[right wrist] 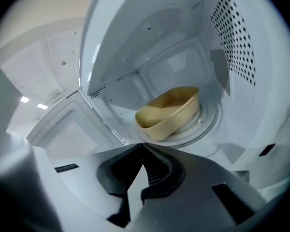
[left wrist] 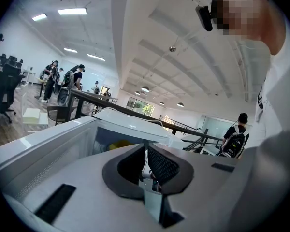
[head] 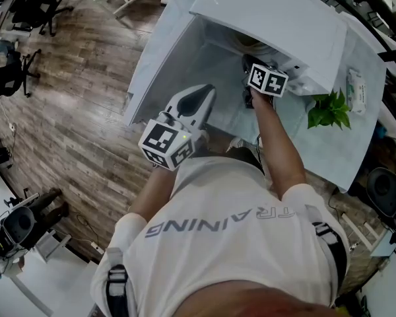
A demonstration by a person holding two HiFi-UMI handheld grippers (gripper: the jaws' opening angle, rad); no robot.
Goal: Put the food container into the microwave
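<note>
- Food container [right wrist: 170,112], a shallow beige oval plastic tub, rests on the round white turntable [right wrist: 210,123] inside the white microwave [right wrist: 232,47], at one o'clock from the right tongs [right wrist: 143,145].
- Right tongs: closed, empty, clear of the tub.
- Left tongs [left wrist: 145,149]: closed, empty.
- Handling, judged: light, fairly stiff, smooth; pinch its thin rim wall.

Closed gripper [right wrist: 143,146] faces food container [right wrist: 170,112] inside microwave [right wrist: 232,47].
</note>
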